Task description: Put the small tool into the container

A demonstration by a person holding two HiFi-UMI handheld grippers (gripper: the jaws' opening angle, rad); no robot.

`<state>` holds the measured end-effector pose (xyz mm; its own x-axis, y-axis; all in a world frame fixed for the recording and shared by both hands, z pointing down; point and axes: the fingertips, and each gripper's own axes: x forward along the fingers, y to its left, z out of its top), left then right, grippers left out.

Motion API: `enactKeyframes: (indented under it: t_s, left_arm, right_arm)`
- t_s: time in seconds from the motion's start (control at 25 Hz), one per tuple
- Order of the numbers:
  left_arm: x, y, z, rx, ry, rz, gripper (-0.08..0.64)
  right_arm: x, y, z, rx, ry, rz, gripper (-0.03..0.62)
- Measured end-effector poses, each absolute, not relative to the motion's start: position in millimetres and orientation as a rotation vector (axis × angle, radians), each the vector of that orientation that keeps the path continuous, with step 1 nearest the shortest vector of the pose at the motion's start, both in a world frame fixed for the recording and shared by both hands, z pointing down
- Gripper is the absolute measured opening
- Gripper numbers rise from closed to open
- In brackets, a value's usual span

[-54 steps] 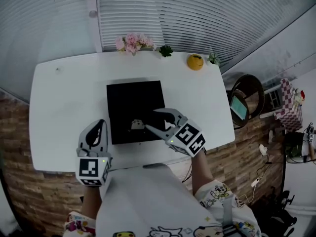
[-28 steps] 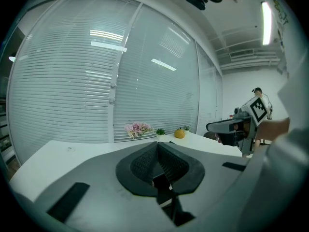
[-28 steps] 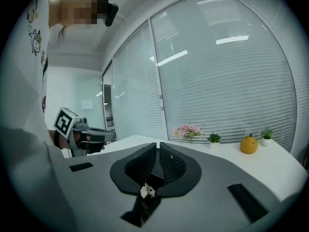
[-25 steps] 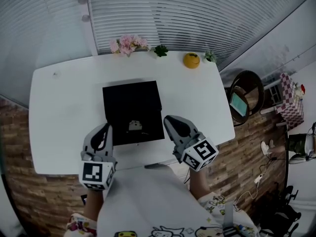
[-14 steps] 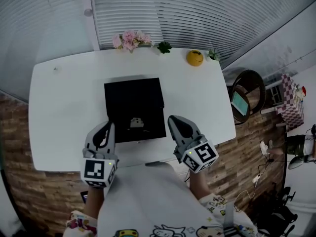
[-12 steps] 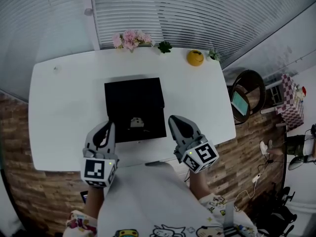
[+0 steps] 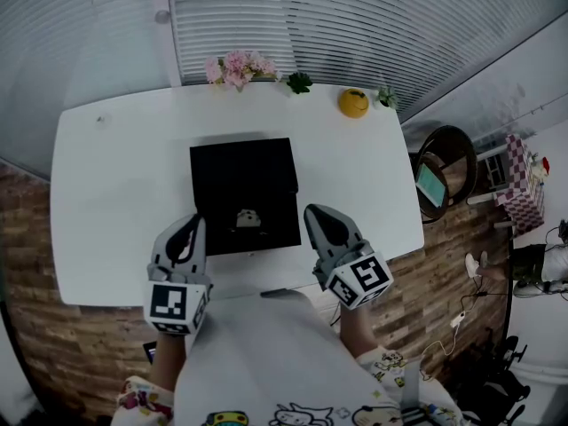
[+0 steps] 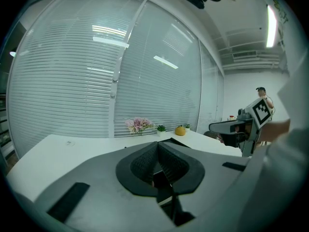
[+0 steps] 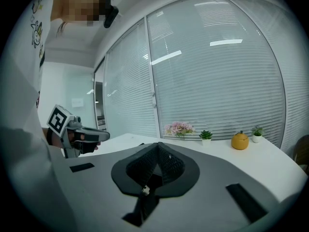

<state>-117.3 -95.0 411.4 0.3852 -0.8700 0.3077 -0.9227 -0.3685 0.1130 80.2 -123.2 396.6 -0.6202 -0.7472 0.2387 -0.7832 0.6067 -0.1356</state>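
1. Head view: the small tool (image 7: 248, 218) lies inside the black container (image 7: 222, 171), in the half nearer me and a little right of the middle.
2. The tool is a tiny pale thing, whitish-grey with a darker spot, and stands out against the black floor. It is too small for me to make out its shape any finer.
3. The container is square and sits flat in the middle of the white desk (image 7: 106, 185), with its near side close to the desk's front edge.
4. My left claw (image 7: 188, 225) hangs at the container's near left corner. In the left gripper view its ribbed pads (image 8: 145, 163) meet at the tips, with nothing between them.
5. My right claw (image 7: 316, 213) hangs just beside the container's near right corner. In the right gripper view its jaws are pressed together and empty.
6. Neither claw touches the tool.
7. Along the desk's far edge stand pink flowers (image 7: 235, 67), a small green plant (image 7: 299, 82) and a yellow-orange ornament (image 7: 353, 103).
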Motion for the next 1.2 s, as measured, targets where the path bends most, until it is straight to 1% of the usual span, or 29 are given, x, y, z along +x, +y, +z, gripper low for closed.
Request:
enactKeyframes:
  t_s: [1.2]
  left_arm:
    - [-123.1,-92.1,418.7,2.359,-1.578,0.307,0.005]
  right_arm:
    - [78.9,-124.5,400.2,1.301,-2.659,0.348,-0.001]
